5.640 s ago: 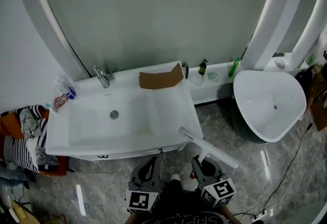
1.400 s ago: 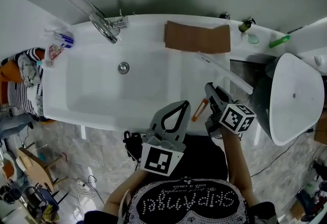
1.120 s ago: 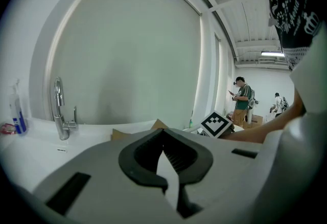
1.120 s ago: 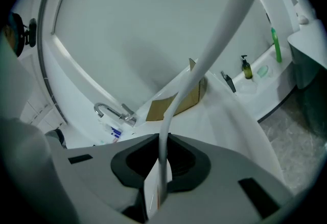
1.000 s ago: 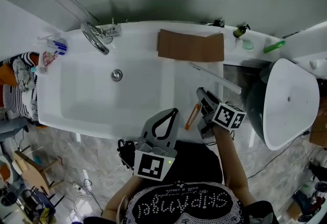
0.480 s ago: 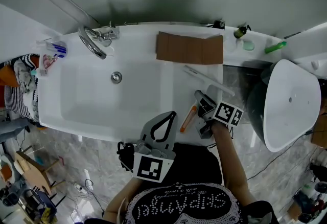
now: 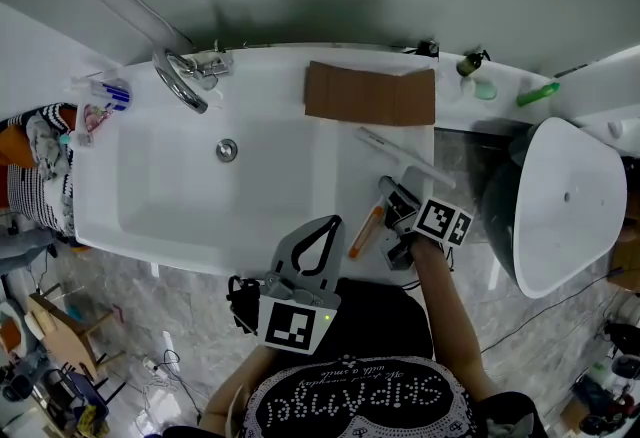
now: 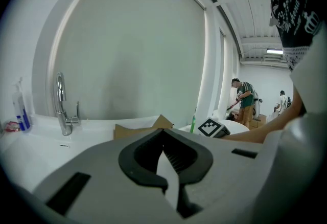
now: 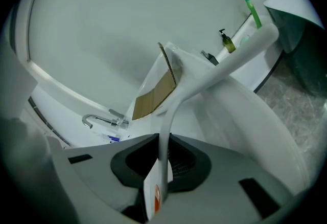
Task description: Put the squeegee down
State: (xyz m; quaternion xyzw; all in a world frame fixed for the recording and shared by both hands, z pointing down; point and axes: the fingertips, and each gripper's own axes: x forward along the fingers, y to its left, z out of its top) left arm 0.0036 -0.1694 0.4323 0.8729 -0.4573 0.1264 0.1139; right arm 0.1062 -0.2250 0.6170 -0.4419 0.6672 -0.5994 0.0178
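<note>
right claw (image 9: pixel 162 159) clenched on the thin handle of the white plastic squeegee with orange grip end (image 9: pixel 204 77); blade low over the right ledge of the white basin worktop (image 7: pixel 350 186). judged light, stiff, slick: hold mid-handle. left claw (image 8: pixel 164 138) closed, empty.

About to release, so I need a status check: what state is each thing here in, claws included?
squeegee: held by its handle, blade over the right deck of the sink; contact unclear.
right claw: shut on the squeegee handle.
left claw: shut, empty.
faucet: no water seen running.
cardboard: flat on the sink's back edge.
</note>
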